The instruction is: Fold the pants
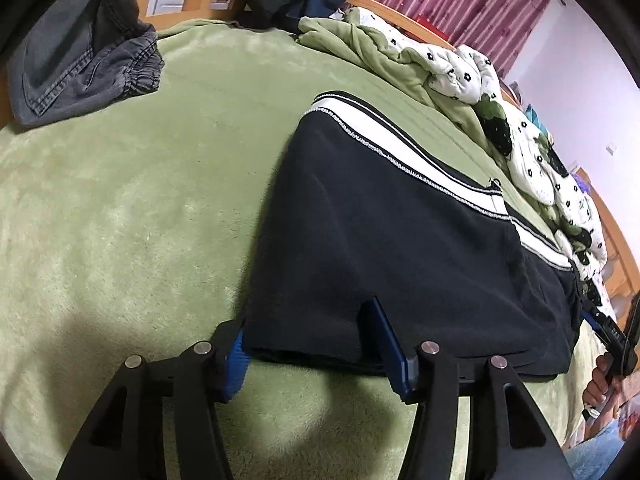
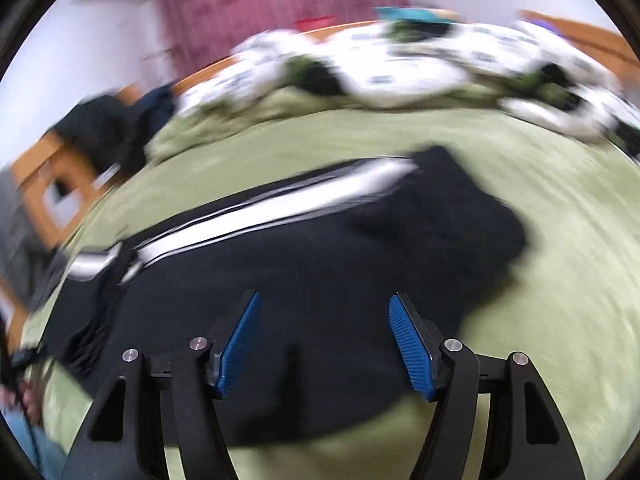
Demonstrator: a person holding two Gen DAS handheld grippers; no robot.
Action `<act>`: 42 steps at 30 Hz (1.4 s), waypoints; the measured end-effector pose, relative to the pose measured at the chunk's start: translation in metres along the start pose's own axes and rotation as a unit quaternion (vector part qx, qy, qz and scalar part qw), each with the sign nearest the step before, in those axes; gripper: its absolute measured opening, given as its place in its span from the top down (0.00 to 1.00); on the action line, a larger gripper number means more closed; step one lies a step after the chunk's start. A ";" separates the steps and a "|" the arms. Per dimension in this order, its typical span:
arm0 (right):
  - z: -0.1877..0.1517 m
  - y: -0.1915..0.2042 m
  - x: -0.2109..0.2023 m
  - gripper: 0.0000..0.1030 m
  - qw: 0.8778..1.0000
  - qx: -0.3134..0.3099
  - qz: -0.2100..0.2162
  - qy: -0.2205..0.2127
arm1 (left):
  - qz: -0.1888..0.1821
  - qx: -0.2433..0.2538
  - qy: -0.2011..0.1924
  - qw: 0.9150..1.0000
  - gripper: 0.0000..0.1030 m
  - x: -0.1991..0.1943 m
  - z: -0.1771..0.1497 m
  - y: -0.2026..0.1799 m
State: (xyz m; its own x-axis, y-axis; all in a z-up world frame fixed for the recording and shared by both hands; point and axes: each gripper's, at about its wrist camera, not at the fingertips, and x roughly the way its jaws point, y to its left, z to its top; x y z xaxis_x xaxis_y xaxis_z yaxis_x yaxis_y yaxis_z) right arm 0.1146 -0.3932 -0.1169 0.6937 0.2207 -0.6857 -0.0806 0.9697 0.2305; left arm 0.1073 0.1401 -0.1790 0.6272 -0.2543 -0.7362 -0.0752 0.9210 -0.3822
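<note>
My left claw (image 1: 312, 344) stood spread wide around the near hem end of the black pants (image 1: 392, 248), one blue pad at the corner and the other pressing into the cloth, so I judged it was set to pinch that edge for the next fold; it gripped nothing yet. My right claw (image 2: 324, 340) hung with its pads apart and empty over the dark cloth, that view blurred. The pants lay flat along the green bed (image 1: 120, 220), white side stripe (image 1: 404, 148) on the far edge, kept straight for folding. Grey jeans (image 1: 80, 64) sat well apart by the headboard, and a flowered quilt (image 1: 452, 68) was bunched along the far side
</note>
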 end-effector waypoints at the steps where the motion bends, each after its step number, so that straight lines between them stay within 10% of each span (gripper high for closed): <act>1: 0.002 0.012 0.008 0.36 0.999 -0.015 0.025 0.015 | -0.003 -0.004 -0.001 1.000 0.48 0.000 0.000 0.001; 6: -0.001 0.097 0.063 0.36 0.980 -0.142 0.102 0.098 | -0.012 -0.009 0.003 1.000 0.47 0.001 0.001 0.004; 11: -0.024 0.113 0.086 0.40 0.966 -0.223 0.063 0.117 | -0.019 -0.005 0.003 1.000 0.47 0.000 0.000 0.006; 21: -0.026 0.027 0.048 0.62 0.987 -0.132 -0.023 0.088 | -0.030 -0.003 0.000 1.000 0.46 -0.003 -0.002 0.008; 28: -0.034 -0.010 0.019 0.60 0.991 -0.066 -0.086 0.079 | -0.037 -0.016 0.004 0.999 0.47 0.000 0.000 0.009; 34: -0.051 -0.041 -0.024 0.60 0.994 0.021 -0.093 0.045 | -0.029 -0.041 -0.013 0.999 0.84 -0.011 0.008 0.005; 42: -0.058 -0.049 -0.064 0.60 0.994 0.025 -0.104 0.022 | 0.024 0.118 -0.053 0.991 0.87 -0.062 0.057 -0.112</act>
State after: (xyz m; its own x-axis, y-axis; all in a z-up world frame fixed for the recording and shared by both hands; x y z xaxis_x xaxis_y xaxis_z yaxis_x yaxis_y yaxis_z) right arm 0.0329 -0.4483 -0.1243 0.6593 0.0205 -0.7516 0.0978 0.9888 0.1127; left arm 0.1212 0.0691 -0.0586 0.7066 -0.1866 -0.6826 0.0682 0.9781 -0.1967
